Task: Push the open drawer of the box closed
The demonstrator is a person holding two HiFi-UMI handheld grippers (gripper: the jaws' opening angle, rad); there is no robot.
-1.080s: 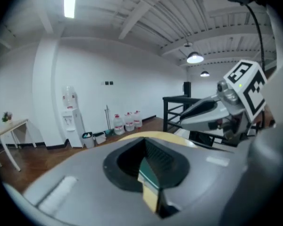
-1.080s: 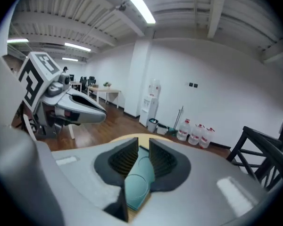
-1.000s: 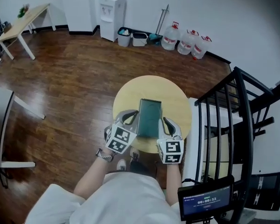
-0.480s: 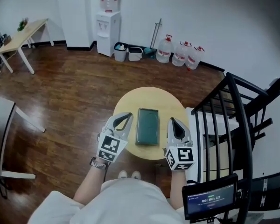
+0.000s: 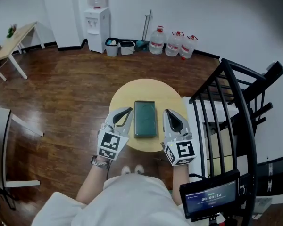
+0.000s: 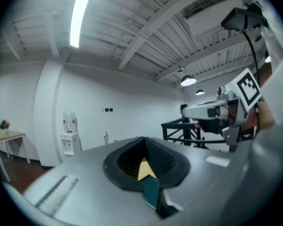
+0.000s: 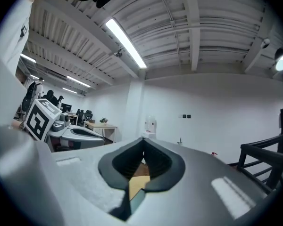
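1. The box [image 5: 145, 118], dark green, lies flat at the middle of the round yellow bench [image 5: 146, 87], its long sides running from 12 to 6 o'clock. From above its outline reads as one plain rectangle.
2. The left hand-held gripper [image 5: 127, 112] lies at 9 o'clock of the box with its tips aimed toward 12 o'clock. It sits just beside the box's left long edge, and whether it touches cannot be told.
3. The left gripper view shows its jaws clenched together with nothing between them. Only a sliver of yellow bench and green box shows past their ribbed pads.
4. The right hand-held gripper [image 5: 167, 112] lies at 3 o'clock of the box, also aimed toward 12 o'clock, with a strip of bare bench between it and the box's right long edge.
5. The right gripper view shows that pair clenched and empty too, with bench top and a green edge showing below the pads.
6. Each marker cube sits toward 6 o'clock from its jaws, over the bench's near rim. The person's left forearm wears a wristwatch [image 5: 100, 161].
7. Across the wooden floor [image 5: 61, 88], a water dispenser [image 5: 95, 17] stands at 11 o'clock of the bench against the white wall. Three large water bottles [image 5: 172, 42] stand at 12 o'clock.
8. A black barred frame [image 5: 226, 102] rises at 3 o'clock of the bench, and a small screen [image 5: 210, 197] glows at 5 o'clock.
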